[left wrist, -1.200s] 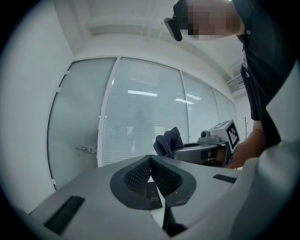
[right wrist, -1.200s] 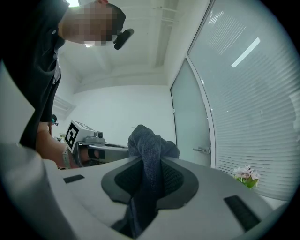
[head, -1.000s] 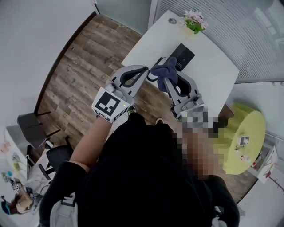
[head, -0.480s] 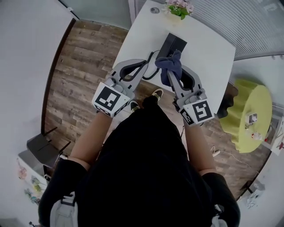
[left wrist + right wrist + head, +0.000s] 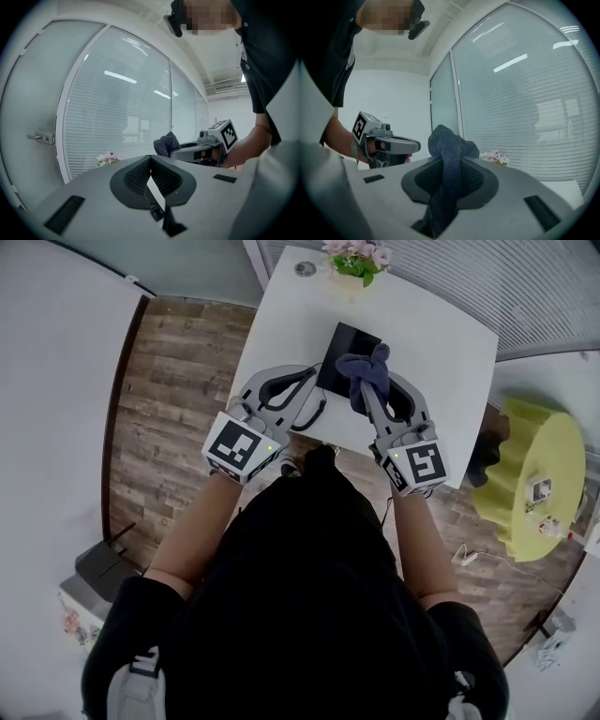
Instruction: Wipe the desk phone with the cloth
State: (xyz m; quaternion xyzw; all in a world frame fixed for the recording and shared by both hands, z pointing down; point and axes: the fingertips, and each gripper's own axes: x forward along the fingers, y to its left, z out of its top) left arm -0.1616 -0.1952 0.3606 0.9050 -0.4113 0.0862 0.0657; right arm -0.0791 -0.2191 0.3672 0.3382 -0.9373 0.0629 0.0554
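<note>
**A:** Biggest thing first: the white rectangular table (image 5: 441, 352). The flat black slab-shaped desk phone (image 5: 336, 352) lies on it toward the far side, and its thin black cord (image 5: 312, 415) curls off toward the near edge.

**B:** Both tools are up over it. The grey left gripper (image 5: 302, 379) has its 2 jaws pressed together on nothing, just beside the phone's left edge.

**A:** The grey right gripper (image 5: 368, 397) is clamped tight on a soft, bunched dark blue fabric cloth (image 5: 366, 369). The wad bulges out past the tips, above the phone's right side.

**B:** Is it touching the phone?

**A:** I can't tell from up here. My read is that the wiping is only about to begin.

**B:** So how should it go?

**A:** I'd bring the wad down so only fabric meets that smooth plastic and the hard jaw tips stay off it. Then long, light strokes across the top.

**B:** That table looks slick, so the phone could slide.

**A:** It could, so the empty left gripper might steady 1 edge. The strokes should also stay clear of the cord.
</note>
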